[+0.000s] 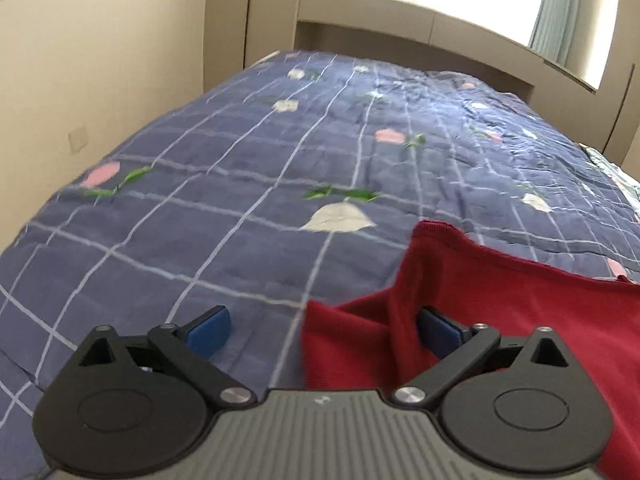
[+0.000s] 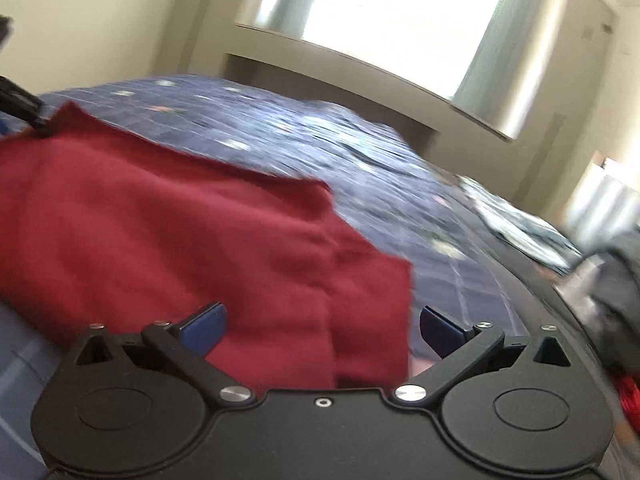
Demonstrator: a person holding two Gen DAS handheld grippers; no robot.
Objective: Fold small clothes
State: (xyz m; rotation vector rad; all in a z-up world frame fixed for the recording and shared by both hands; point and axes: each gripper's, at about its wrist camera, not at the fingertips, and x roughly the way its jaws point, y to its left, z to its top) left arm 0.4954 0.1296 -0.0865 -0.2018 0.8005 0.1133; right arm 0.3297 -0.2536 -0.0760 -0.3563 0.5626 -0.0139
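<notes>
A dark red garment [image 1: 500, 304] lies on the blue checked bedspread [image 1: 240, 200], at the lower right of the left wrist view. My left gripper [image 1: 324, 330] is open just above the bed. Its left blue pad [image 1: 210, 330] hangs over bare bedspread, and its right pad [image 1: 438, 332] sits against a raised fold of the red cloth. In the right wrist view, which is blurred, the red garment [image 2: 180, 232] fills the left and middle. My right gripper [image 2: 322, 330] is open over the garment's right part, its pads apart from the cloth. The other gripper's black tip [image 2: 24, 108] shows at the far left edge.
A beige wall [image 1: 100, 60] runs along the bed's left side. A wooden headboard [image 1: 400, 36] and a bright window with curtains stand at the far end. A pile of patterned and grey clothes [image 2: 592, 264] lies at the bed's right edge.
</notes>
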